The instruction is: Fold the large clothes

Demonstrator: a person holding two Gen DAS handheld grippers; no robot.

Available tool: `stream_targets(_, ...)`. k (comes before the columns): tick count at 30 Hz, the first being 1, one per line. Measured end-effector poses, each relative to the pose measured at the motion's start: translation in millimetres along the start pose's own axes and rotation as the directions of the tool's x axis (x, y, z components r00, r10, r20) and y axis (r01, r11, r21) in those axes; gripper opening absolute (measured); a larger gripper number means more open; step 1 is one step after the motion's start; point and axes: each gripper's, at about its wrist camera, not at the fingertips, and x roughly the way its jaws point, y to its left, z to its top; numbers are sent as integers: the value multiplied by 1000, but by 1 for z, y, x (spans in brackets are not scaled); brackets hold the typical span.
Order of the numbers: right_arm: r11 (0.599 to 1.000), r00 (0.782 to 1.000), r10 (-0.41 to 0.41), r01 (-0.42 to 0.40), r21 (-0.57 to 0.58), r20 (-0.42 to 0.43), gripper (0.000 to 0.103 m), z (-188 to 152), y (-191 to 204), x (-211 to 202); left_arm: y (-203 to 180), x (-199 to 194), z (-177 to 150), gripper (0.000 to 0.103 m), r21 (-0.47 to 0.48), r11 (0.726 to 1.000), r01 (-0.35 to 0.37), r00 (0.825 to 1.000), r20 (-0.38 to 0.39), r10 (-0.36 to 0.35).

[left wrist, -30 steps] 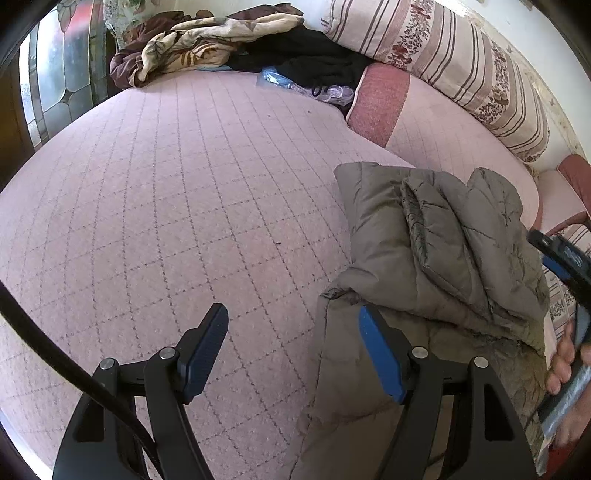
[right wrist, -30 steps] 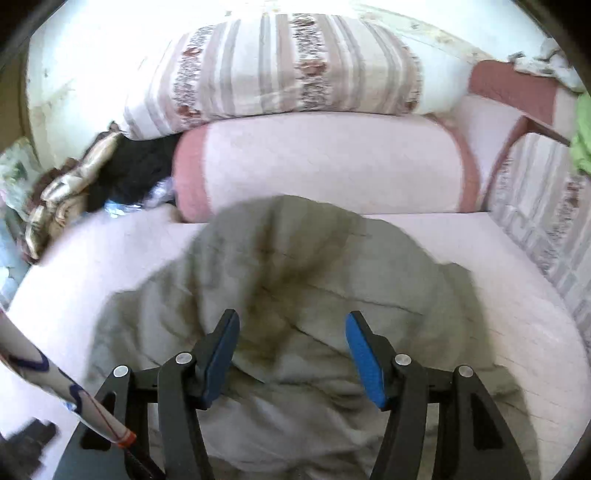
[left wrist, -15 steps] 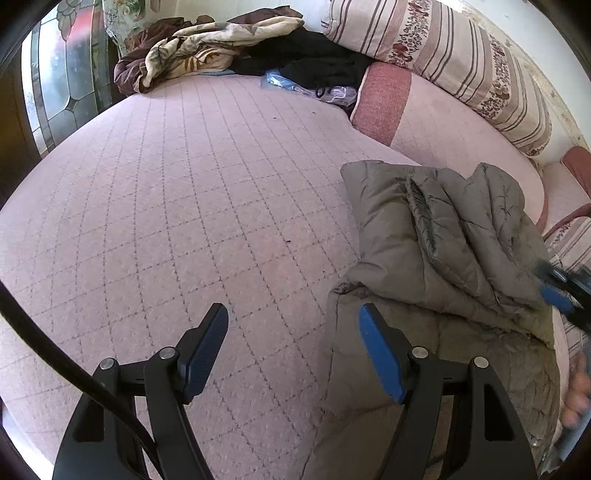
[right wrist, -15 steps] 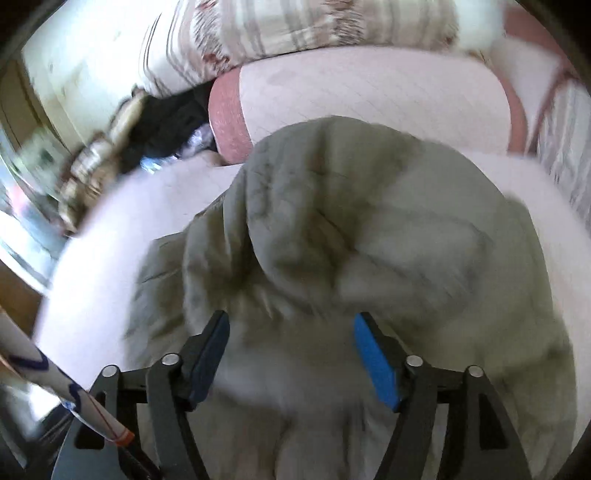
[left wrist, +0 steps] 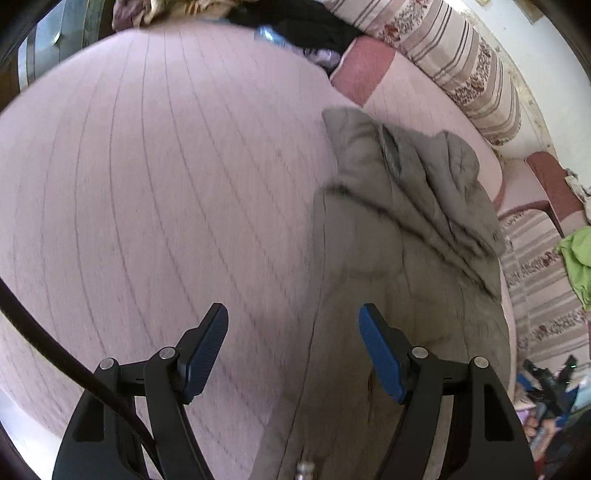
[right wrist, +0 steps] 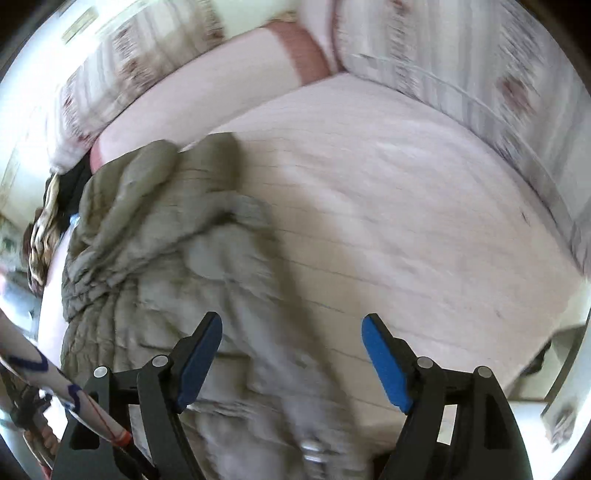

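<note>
A grey-olive quilted jacket point(left wrist: 402, 236) lies partly folded on a pink quilted bed point(left wrist: 147, 166), its far part doubled over the near part. My left gripper point(left wrist: 293, 341) is open and empty, hovering over the jacket's near left edge. In the right wrist view the jacket point(right wrist: 177, 258) fills the left side, bunched at the far end. My right gripper point(right wrist: 291, 354) is open and empty above the jacket's near right edge. Both views are motion-blurred.
Striped bolsters and pink cushions point(left wrist: 454, 55) line the far side of the bed. A pile of dark and patterned clothes point(left wrist: 295, 22) sits at the far corner. A green cloth point(left wrist: 576, 258) lies at the right. A white pole point(right wrist: 55, 380) crosses the lower left.
Both grippers have swung: the left now looks further right along the jacket, the right has pulled back and turned right, leaving the jacket on its left. Both stayed open.
</note>
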Motion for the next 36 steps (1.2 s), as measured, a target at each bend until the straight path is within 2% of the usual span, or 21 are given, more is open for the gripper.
stream_targets(3, 989, 993, 113, -109, 104, -27, 82, -17, -35, 8, 2, 11, -15, 72, -9, 998, 63, 995, -71, -63)
stream_targets(6, 966, 974, 218, -206, 157, -64, 82, -28, -42, 25, 2, 9, -28, 74, -6, 996, 93, 993, -67, -93)
stream_targets(9, 945, 951, 294, -275, 177, -90, 82, -42, -44, 35, 3, 7, -41, 75, -51, 980, 191, 974, -111, -196)
stream_targets(10, 937, 945, 314, -292, 189, -96, 82, -45, -38, 41, 5, 6, -48, 75, -68, 973, 220, 966, -121, -227)
stream_targets(13, 923, 931, 352, -329, 199, -94, 82, -56, -37, 45, 4, 0, -70, 75, -80, 964, 253, 959, -115, -261)
stream_targets(17, 901, 909, 404, -375, 218, -107, 82, -68, -37, 45, 7, -7, -97, 75, -119, 940, 320, 936, -115, -333)
stream_targets(20, 880, 889, 443, -407, 245, -114, 82, -79, -43, 42, 9, -12, -118, 75, -130, 930, 344, 929, -94, -357)
stream_targets(23, 871, 877, 466, -431, 236, -117, 80, -86, -43, 36, 7, -9, -131, 75, -151, 903, 402, 899, -120, -421)
stream_targets(24, 871, 876, 467, -434, 230, -120, 80, -86, -41, 34, 4, -9, -134, 75, -139, 907, 397, 901, -128, -414)
stream_targets(26, 871, 871, 474, -442, 213, -132, 80, -89, -37, 29, -2, -9, -136, 75, -100, 927, 363, 918, -131, -374)
stream_targets(29, 885, 872, 462, -439, 156, -163, 80, -95, -27, 25, -5, -7, -137, 75, -89, 933, 349, 924, -137, -358)
stream_targets(32, 906, 883, 423, -418, 68, -204, 80, -101, -16, 25, -6, -3, -135, 75, -90, 934, 345, 924, -144, -355)
stream_targets(36, 912, 882, 395, -411, -11, -256, 80, -109, -3, 30, -11, -4, -136, 75, -62, 945, 322, 933, -146, -328)
